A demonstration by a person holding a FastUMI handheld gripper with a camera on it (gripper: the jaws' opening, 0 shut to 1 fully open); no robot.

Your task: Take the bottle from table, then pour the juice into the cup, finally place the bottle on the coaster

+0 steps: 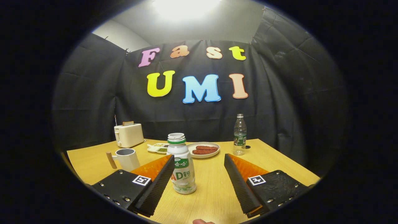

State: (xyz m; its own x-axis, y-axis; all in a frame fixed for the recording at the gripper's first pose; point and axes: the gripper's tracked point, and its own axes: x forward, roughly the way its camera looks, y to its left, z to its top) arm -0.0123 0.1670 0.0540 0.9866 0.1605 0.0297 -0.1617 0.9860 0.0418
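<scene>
On the wooden table (279, 161) the bottle (182, 165) stands upright between the gripper (199, 166) fingers, close to the left one, maybe touching it. The fingers are spread wide. The cup (127, 158) sits farther left.

Overhead glare, dim booth, fisheye-curved edges

hand-held gripper (199, 161) wide apart, bottle (182, 165) btwn fingers

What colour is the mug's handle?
Light brown, like wood, on the white mug, seen in the gripper view left of the open tongs.
</scene>
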